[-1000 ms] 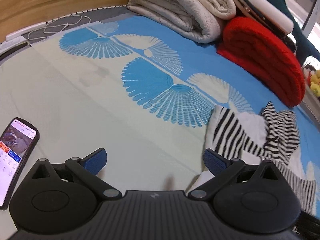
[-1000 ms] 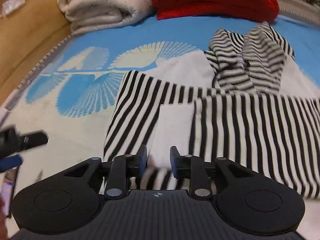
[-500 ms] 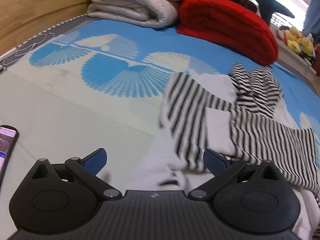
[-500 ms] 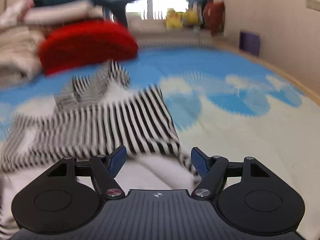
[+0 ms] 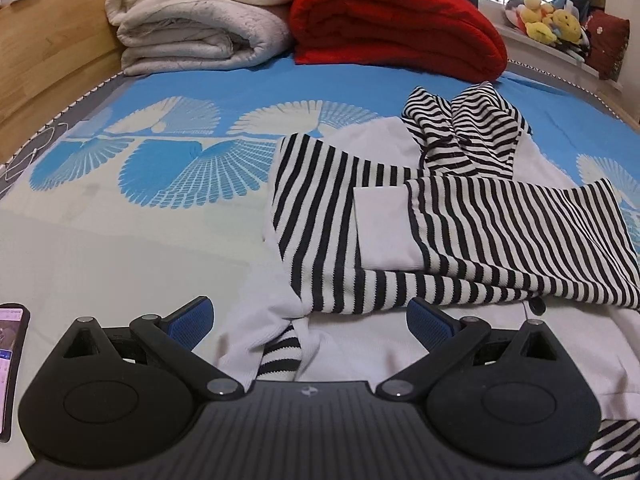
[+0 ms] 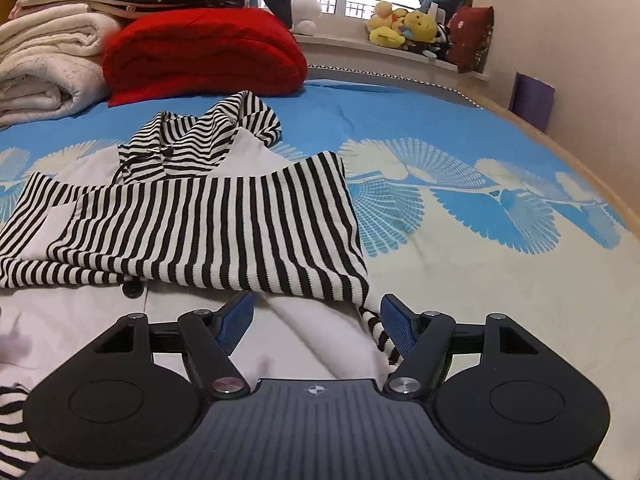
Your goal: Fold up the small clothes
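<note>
The left claw (image 5: 310, 322) stands spread wide and pinches nothing; the striped hooded top (image 5: 460, 220) lies flat on the bed (image 5: 140, 240) just ahead of it, with both striped sleeves folded across the white body and the hood (image 5: 468, 128) farthest away. The right claw (image 6: 316, 320) is also spread and empty, its pads low over the white hem below the right sleeve. A phone (image 5: 10, 364) lies left of the left claw. A folded red blanket (image 5: 392, 20) sits beyond the top.
</note>
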A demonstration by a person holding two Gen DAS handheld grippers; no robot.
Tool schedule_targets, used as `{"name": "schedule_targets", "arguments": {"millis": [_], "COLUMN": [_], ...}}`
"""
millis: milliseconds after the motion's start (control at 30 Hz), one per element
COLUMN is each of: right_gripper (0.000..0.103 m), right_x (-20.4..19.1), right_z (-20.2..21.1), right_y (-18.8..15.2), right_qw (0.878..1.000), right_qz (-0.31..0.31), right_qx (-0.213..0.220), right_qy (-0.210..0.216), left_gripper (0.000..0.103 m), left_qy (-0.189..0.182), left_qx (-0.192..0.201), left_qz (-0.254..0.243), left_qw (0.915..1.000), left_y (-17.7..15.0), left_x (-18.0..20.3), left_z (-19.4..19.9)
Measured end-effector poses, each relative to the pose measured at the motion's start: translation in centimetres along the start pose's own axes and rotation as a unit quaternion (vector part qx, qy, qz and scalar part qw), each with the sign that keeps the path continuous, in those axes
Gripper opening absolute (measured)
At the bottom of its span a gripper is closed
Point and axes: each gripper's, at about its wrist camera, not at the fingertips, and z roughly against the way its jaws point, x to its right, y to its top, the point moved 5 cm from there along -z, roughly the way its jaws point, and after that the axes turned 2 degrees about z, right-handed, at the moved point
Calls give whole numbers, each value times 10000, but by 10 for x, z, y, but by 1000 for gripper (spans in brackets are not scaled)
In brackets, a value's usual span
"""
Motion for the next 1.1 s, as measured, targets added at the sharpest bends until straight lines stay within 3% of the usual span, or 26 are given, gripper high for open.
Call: {"name": "schedule_targets", "arguments": {"millis": [1100], "right_gripper": [72], "right_x": [-11], "right_z": [-6], "right_y": [-5], "right_qw": [9997], "right_qz": [83], "right_qx": [-222], "right_qy": [46], "left_gripper": [103], "left_qy": [-13], "left_qx": [-52], "left_qz": [-81], "left_qw": [10000], "left_y": [-6], "left_x": [2], "left_z": [-1]}}
